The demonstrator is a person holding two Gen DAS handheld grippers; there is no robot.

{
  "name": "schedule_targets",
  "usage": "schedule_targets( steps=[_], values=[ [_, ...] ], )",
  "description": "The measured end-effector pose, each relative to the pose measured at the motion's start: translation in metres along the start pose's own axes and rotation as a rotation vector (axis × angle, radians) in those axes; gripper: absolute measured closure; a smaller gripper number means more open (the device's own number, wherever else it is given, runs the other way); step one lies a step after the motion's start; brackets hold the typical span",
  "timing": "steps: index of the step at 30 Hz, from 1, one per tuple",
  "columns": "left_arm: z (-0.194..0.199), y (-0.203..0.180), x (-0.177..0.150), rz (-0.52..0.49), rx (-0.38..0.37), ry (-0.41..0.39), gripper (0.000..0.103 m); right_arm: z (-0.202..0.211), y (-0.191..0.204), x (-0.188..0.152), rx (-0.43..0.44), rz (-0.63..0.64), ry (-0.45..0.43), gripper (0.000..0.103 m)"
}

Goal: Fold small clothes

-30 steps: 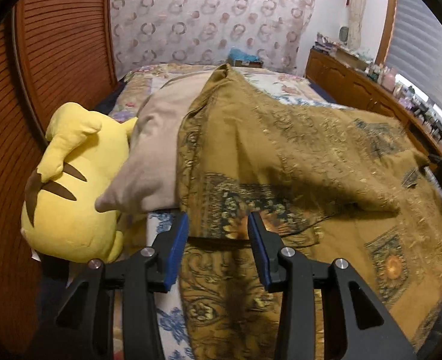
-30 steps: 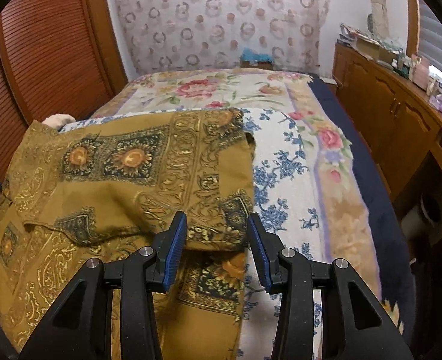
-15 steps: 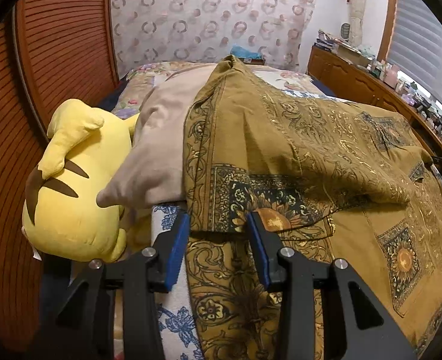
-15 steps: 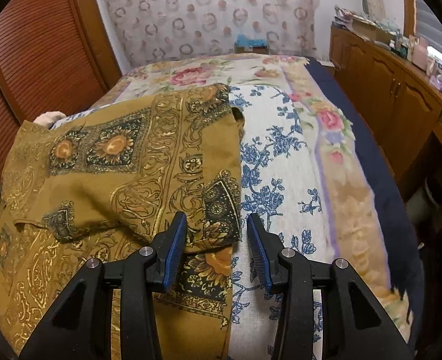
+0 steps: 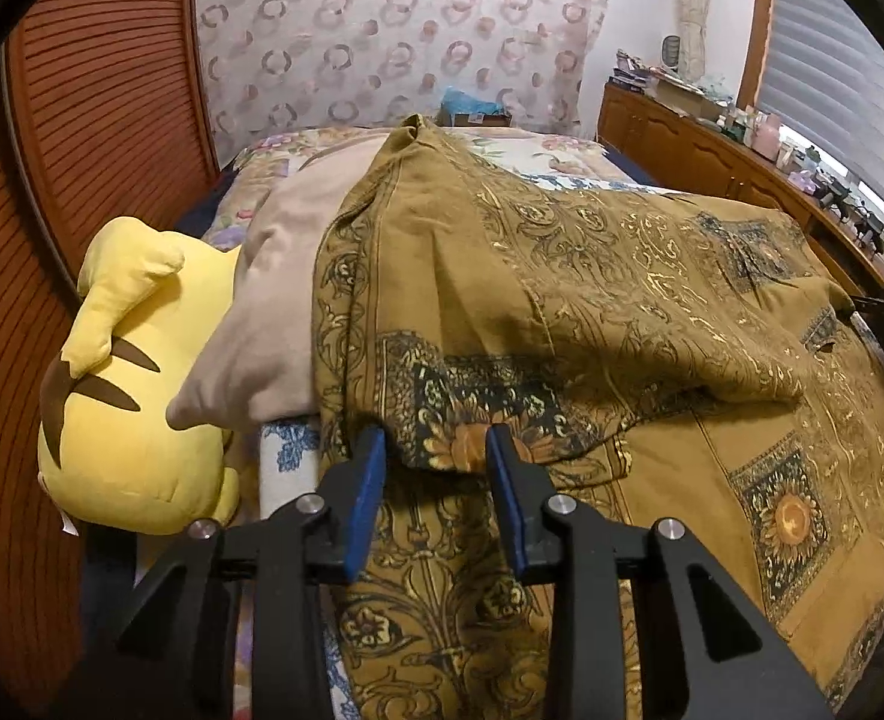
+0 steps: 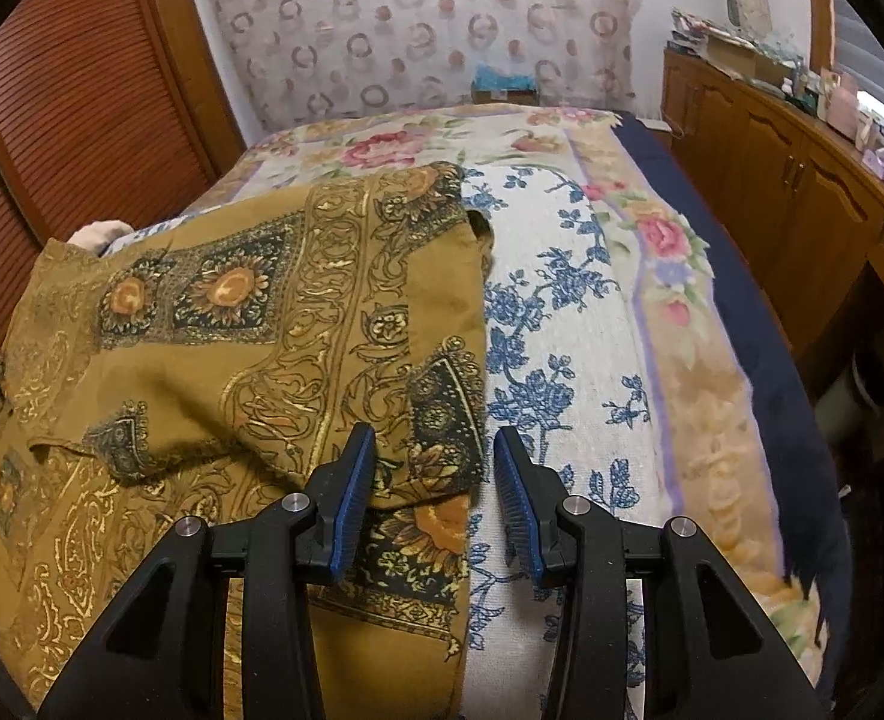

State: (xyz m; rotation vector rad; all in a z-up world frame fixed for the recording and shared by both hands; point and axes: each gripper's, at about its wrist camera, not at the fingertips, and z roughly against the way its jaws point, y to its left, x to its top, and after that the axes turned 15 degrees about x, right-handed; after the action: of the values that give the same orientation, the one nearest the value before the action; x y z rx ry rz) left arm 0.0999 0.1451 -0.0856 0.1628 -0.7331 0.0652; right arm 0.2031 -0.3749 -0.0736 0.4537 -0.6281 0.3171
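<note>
A mustard-brown garment (image 5: 592, 300) printed with gold scrolls and dark sunflower squares lies spread on the bed, its upper layer folded over the lower one. My left gripper (image 5: 436, 468) sits at the folded edge. Its jaws are closing, with a hump of that edge between the blue pads (image 5: 367, 480), and I see no pad pressing on it. In the right wrist view the same garment (image 6: 232, 348) fills the left half. My right gripper (image 6: 436, 480) stands open over its folded corner, which lies by the left pad (image 6: 355, 486) and stays clear of the right one.
A yellow plush toy (image 5: 136, 396) and a beige pillow (image 5: 274, 300) lie left of the garment, against a slatted wooden door (image 5: 100, 120). The floral bedspread (image 6: 574, 330) lies bare to the right. A wooden cabinet (image 6: 802, 192) with clutter on top runs along the bed's right side.
The left jaws have narrowed slightly around the folded edge. Both grippers have eased forward and lower over the garment, whose folded layer now lies flatter.
</note>
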Motion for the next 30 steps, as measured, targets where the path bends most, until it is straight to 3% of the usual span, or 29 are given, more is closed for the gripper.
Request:
schedule_targets(
  steps=[1, 4, 6, 13, 14, 15, 21, 30],
  values=[
    [0.000, -0.001, 0.001, 0.000, 0.003, 0.000, 0.071, 0.000, 0.001, 0.000, 0.010, 0.005, 0.001, 0.064],
    [-0.003, -0.002, 0.002, 0.002, 0.020, 0.012, 0.092, 0.000, 0.004, 0.003, 0.030, 0.007, 0.004, 0.068],
    [-0.004, -0.003, 0.004, 0.011, 0.013, 0.022, 0.093, 0.001, 0.001, 0.006, 0.073, -0.015, 0.000, 0.073],
    [0.004, -0.004, 0.011, 0.035, 0.040, -0.025, 0.103, 0.006, 0.001, 0.017, 0.074, 0.009, -0.016, 0.100],
    [0.007, -0.004, 0.012, 0.032, 0.092, -0.031, 0.103, 0.008, 0.003, 0.019, 0.091, 0.008, -0.022, 0.101],
    [0.011, -0.002, 0.012, 0.034, 0.096, -0.045, 0.103, 0.011, 0.004, 0.020, 0.114, -0.011, -0.031, 0.102],
    [0.049, 0.013, 0.007, 0.129, -0.003, -0.122, 0.103, 0.046, 0.029, 0.031, 0.097, 0.055, -0.082, 0.102],
    [0.097, 0.034, -0.010, 0.189, -0.056, -0.188, 0.103, 0.099, 0.060, 0.010, 0.086, 0.146, -0.076, 0.102]
  ],
)
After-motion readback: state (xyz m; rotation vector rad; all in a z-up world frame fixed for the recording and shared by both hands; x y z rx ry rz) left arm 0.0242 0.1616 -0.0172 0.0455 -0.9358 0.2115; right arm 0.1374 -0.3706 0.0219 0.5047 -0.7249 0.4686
